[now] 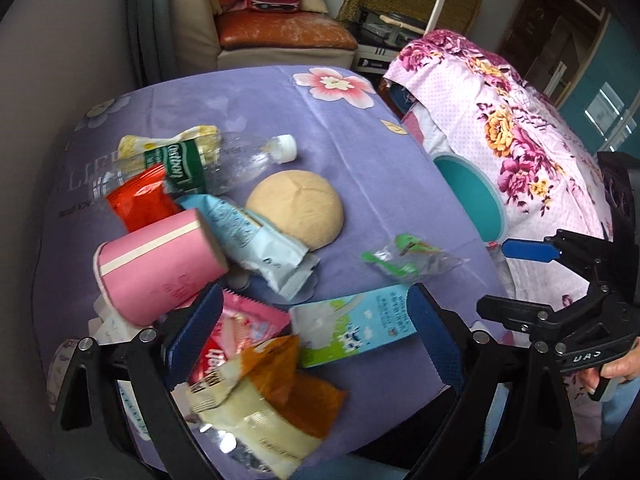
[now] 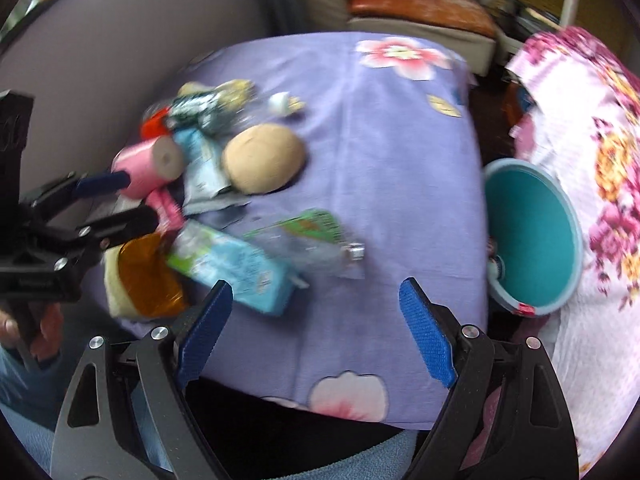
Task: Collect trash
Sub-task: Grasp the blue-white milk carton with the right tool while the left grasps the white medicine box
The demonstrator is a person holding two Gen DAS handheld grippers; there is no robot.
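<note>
Over the purple-clothed table both claws hang wide open and empty: the left claw above the near litter, the right claw over bare cloth toward the bin side. Nothing is gripped, so I judge this the reach for a next piece. The trash lies heaped from 9 to 7 o'clock in the left wrist view: a pink cup on its side, a clear bottle, a red packet, a pale blue wrapper, a milk carton and an orange-and-cream bag just under the left claw. A green wrapper sits apart at 3 o'clock, nearest the teal bin, which stands off the table's edge beside a floral cover. The next move calls for lowering onto one piece, probably the carton or green wrapper, and closing. Open cloth at 12 o'clock gives room; the pile is crowded, and the near edge is close, so a nudge might push litter off.
</note>
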